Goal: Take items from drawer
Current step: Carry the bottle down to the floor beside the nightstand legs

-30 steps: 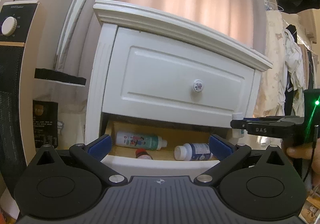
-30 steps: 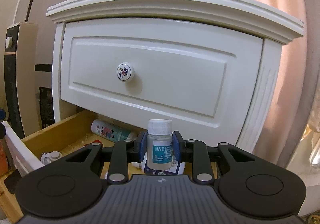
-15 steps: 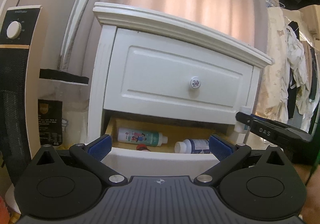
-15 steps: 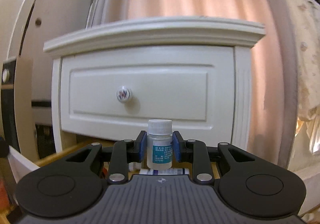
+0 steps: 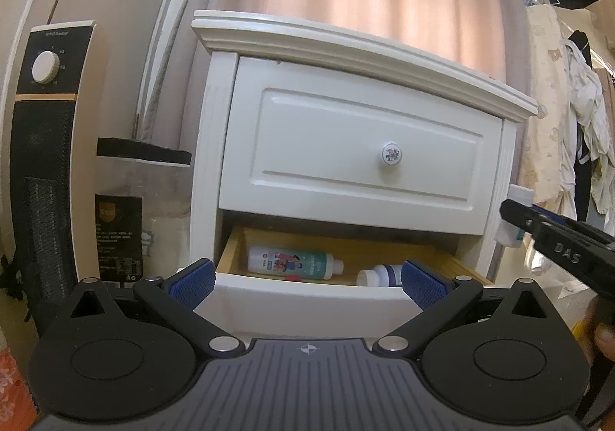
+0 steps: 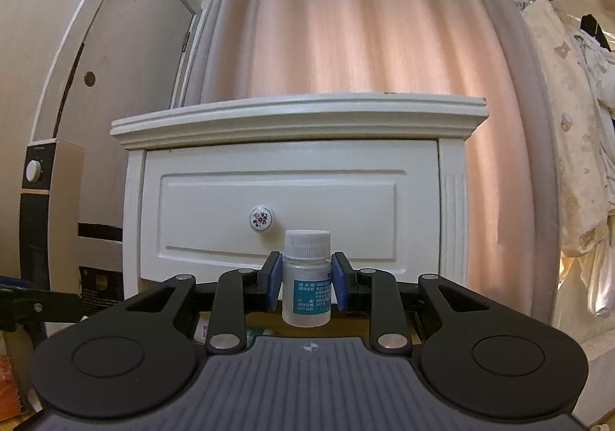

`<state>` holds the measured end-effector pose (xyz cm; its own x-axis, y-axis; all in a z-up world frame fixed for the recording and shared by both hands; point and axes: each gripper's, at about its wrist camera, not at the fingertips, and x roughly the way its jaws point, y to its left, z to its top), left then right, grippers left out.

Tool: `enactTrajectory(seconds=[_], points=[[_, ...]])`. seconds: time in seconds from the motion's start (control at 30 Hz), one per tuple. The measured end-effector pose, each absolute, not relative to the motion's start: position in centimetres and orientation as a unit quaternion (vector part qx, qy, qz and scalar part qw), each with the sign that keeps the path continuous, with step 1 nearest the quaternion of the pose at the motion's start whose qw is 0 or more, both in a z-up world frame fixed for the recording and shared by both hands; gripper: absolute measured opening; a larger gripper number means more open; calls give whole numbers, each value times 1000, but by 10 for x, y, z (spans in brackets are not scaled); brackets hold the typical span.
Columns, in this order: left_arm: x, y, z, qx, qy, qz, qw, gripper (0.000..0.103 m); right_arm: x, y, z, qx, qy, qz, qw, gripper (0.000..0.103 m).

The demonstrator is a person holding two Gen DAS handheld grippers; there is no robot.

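Note:
My right gripper is shut on a small white pill bottle with a white cap and teal label, held upright in front of the white nightstand. In the left wrist view that gripper shows at the right edge with the pill bottle. My left gripper is open and empty, in front of the pulled-out lower drawer. Inside the drawer lie a white-and-green bottle and a white bottle with a blue label. A small red item peeks over the drawer front.
The upper drawer is closed, with a flowered knob. A tall heater with a dial stands left of the nightstand. A pink curtain hangs behind. Clothes hang at the right.
My right gripper has lifted the pill bottle up and back from the drawer, so the whole nightstand and curtain now show. My left gripper has drawn back a little.

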<state>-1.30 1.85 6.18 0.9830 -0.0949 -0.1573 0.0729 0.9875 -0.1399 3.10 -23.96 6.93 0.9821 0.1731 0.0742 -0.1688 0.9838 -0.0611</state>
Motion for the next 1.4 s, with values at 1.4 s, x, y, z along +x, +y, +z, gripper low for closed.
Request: enactTrajectory(seconds=[1.4], points=[[-22, -6, -70, -22, 185, -17, 982, 103, -31, -224, -104, -28, 100, 86, 991, 28]])
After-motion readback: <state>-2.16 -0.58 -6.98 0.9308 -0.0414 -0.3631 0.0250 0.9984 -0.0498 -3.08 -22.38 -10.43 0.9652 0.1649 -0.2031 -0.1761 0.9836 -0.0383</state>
